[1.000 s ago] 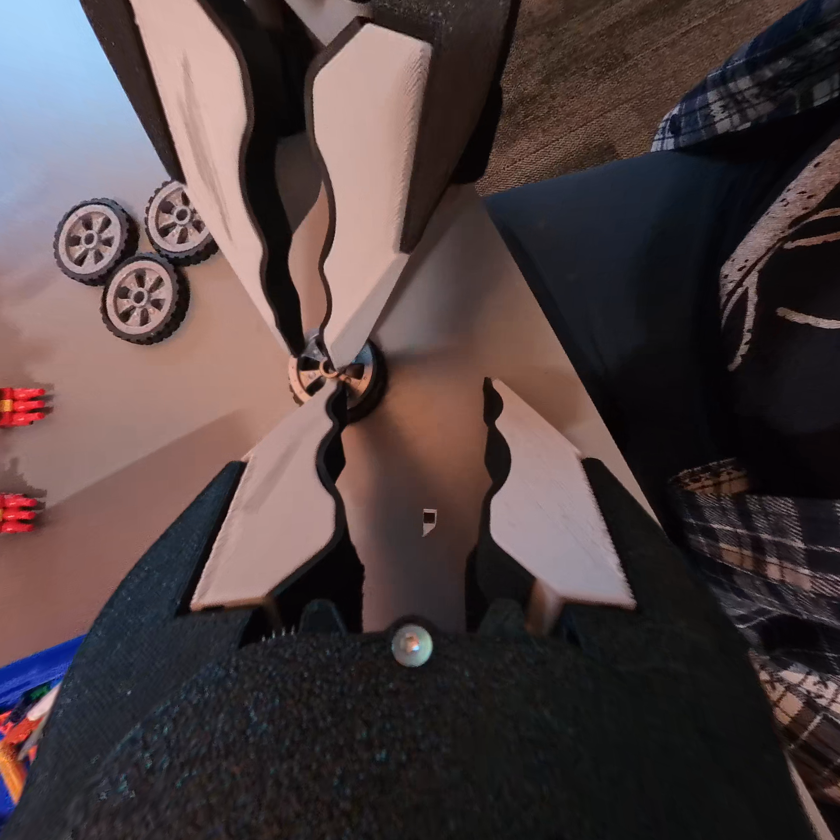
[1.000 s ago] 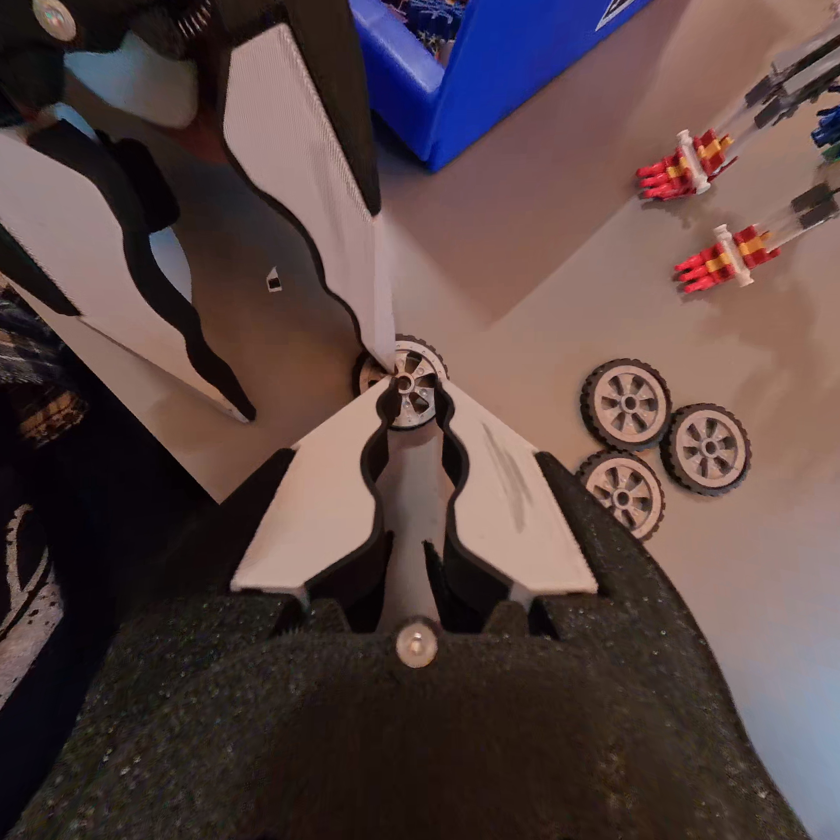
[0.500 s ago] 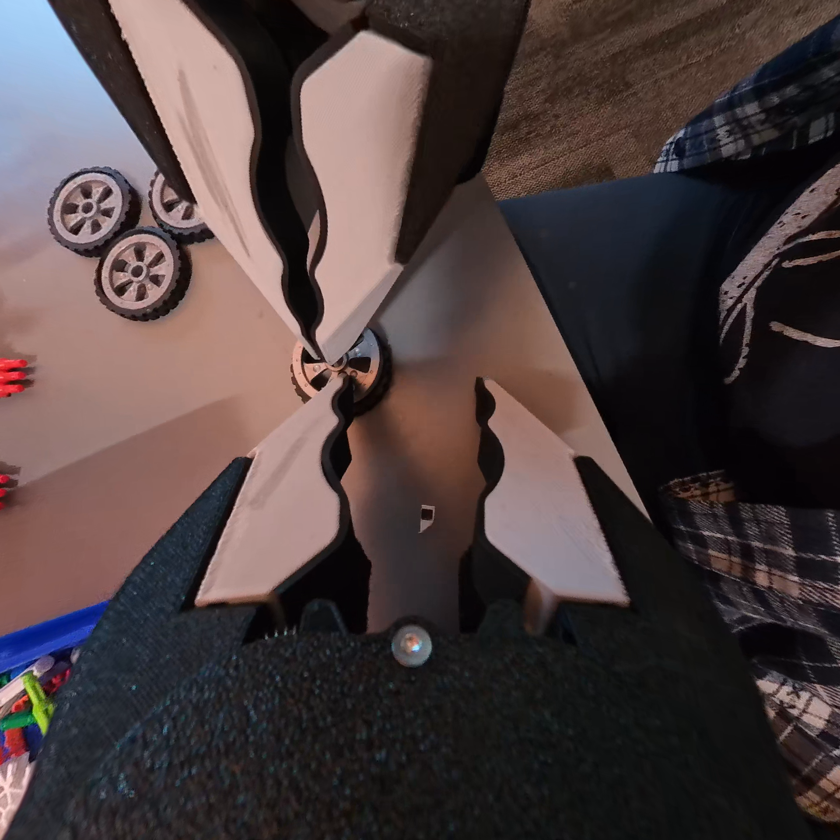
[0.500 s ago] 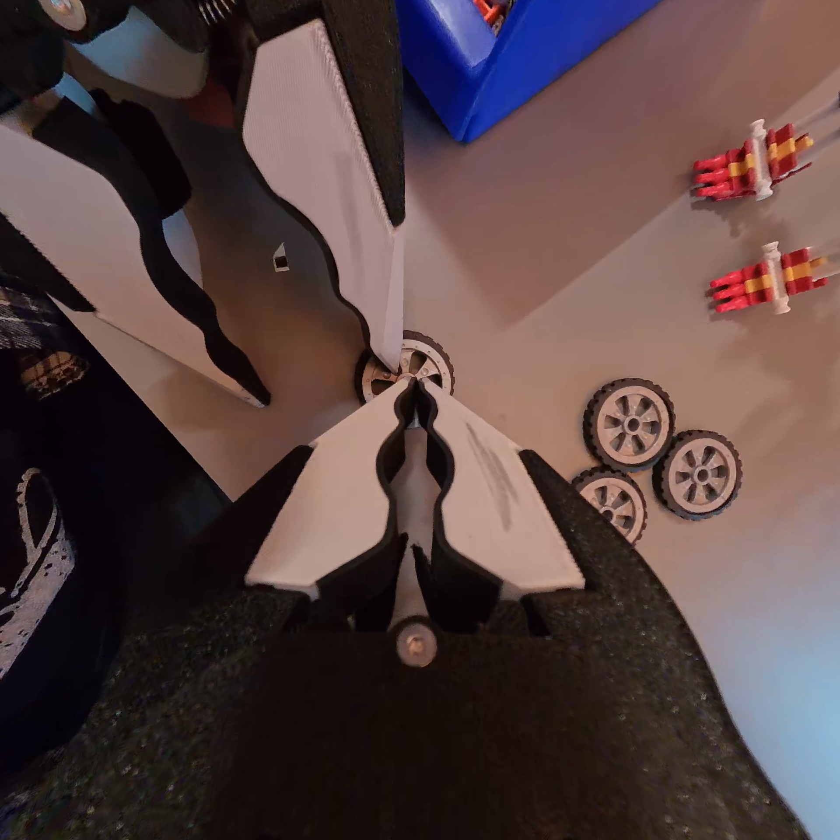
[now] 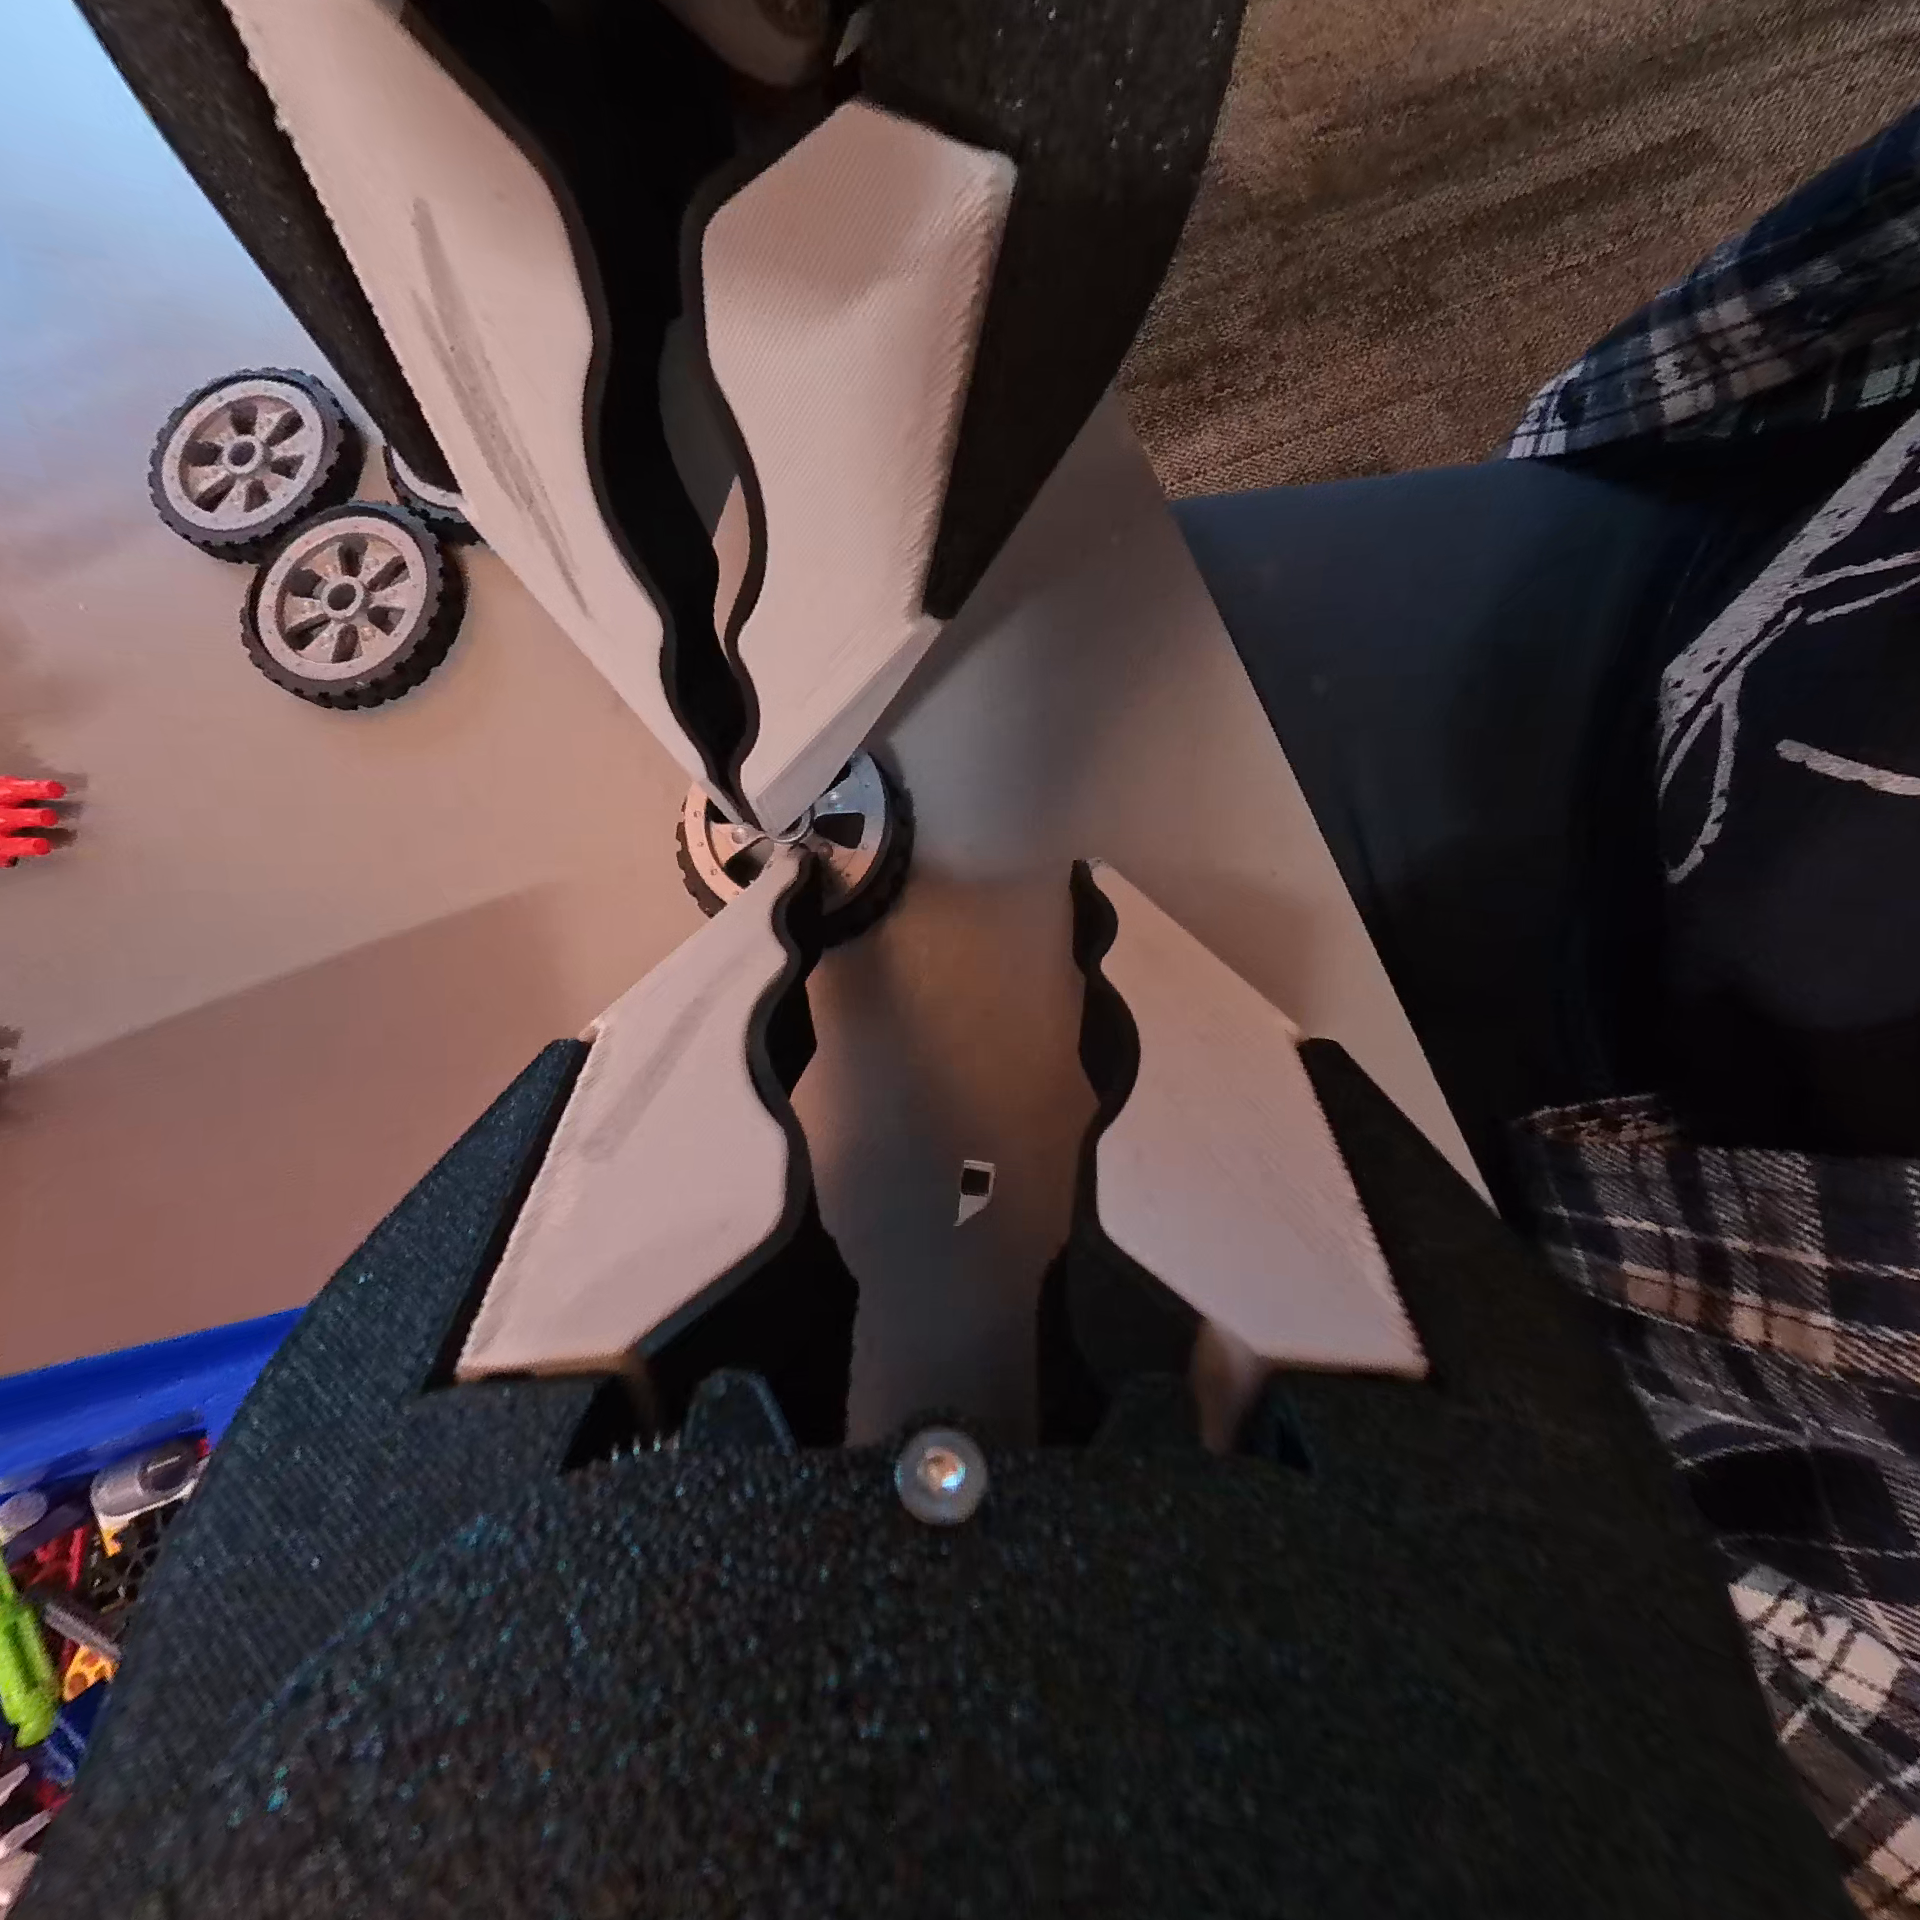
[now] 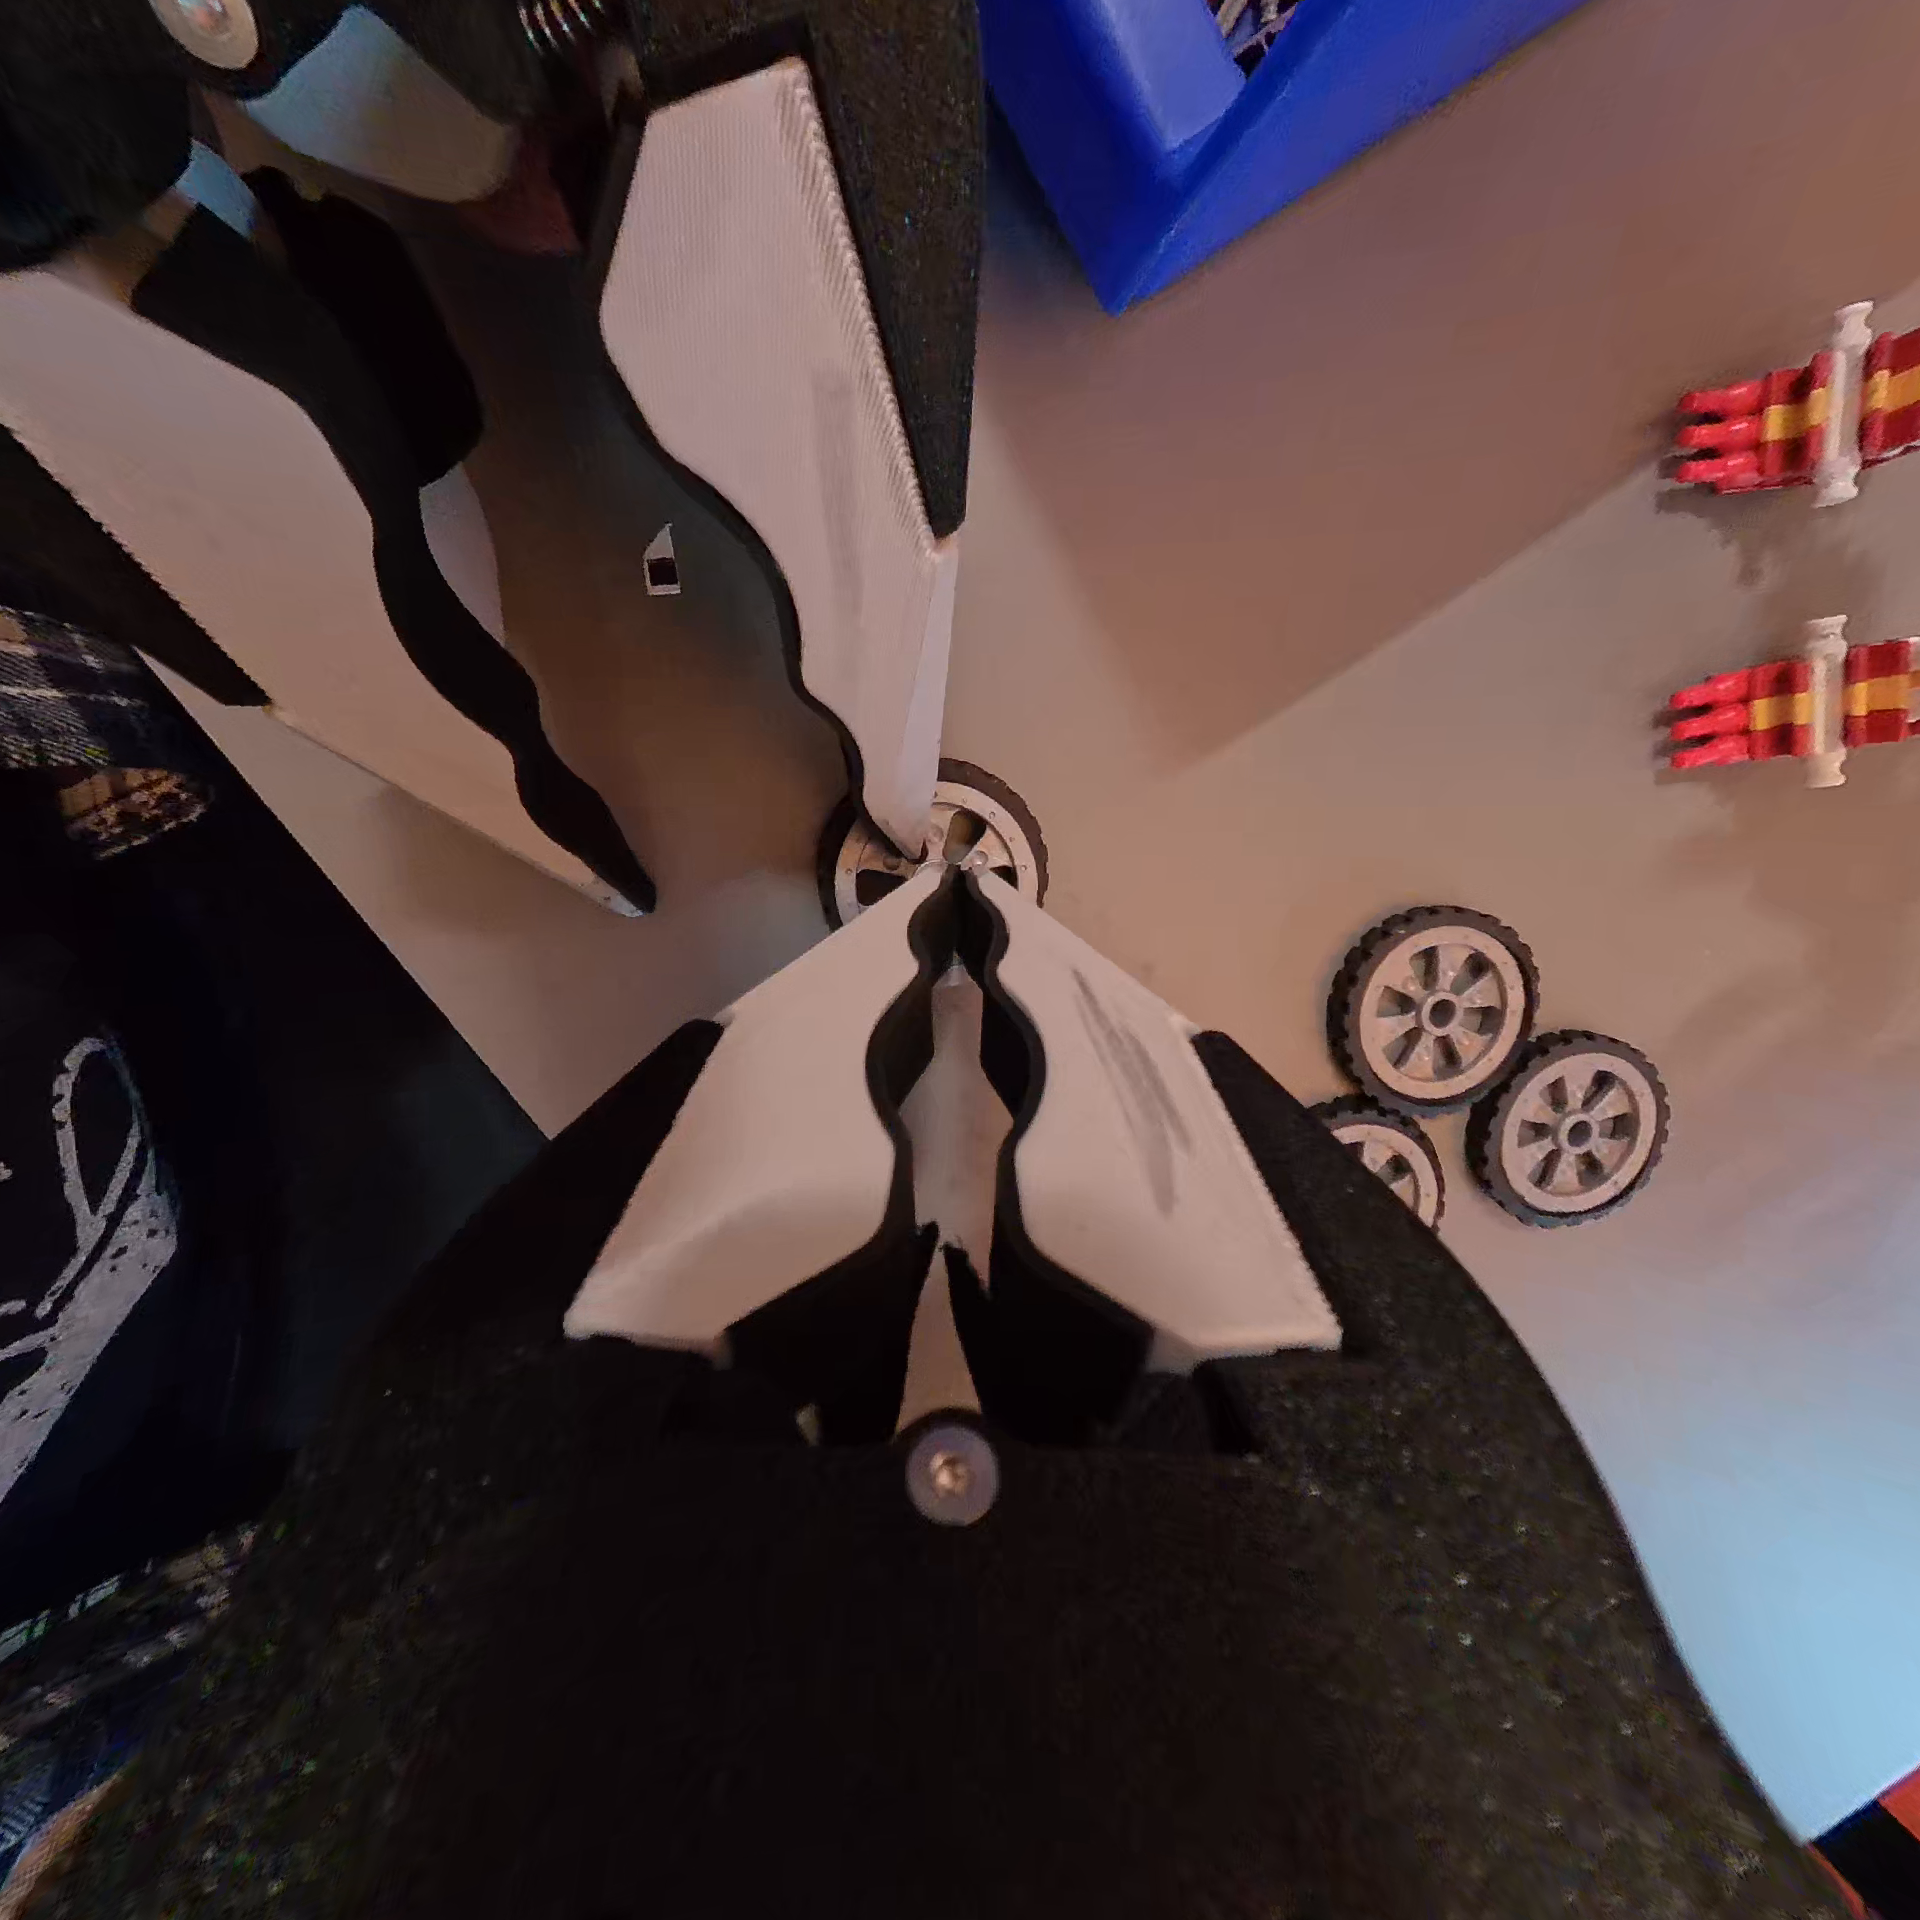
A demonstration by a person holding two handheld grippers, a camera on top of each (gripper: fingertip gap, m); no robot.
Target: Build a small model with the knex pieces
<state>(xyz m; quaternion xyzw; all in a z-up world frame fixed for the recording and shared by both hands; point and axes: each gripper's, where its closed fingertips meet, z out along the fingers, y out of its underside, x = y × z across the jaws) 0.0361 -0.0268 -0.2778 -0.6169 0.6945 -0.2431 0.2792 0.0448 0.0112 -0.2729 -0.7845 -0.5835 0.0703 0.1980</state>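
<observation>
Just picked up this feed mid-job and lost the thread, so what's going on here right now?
A person holds a hand-held gripper in each hand over a grey tabletop. The right hand-held gripper is pinched shut at the hub of a small grey-spoked toy wheel with a black tyre lying flat. The left hand-held gripper is open, one fingertip touching that wheel. Three more matching wheels lie grouped nearby, beside two red-and-yellow plastic connector pieces and a blue plastic bin.

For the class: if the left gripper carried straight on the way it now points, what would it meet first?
Probably the right gripper, whose closed tips sit just ahead, over the grey wheel lying on the table. The left gripper is open, one finger already reaching the wheel; depth is uncertain.
</observation>
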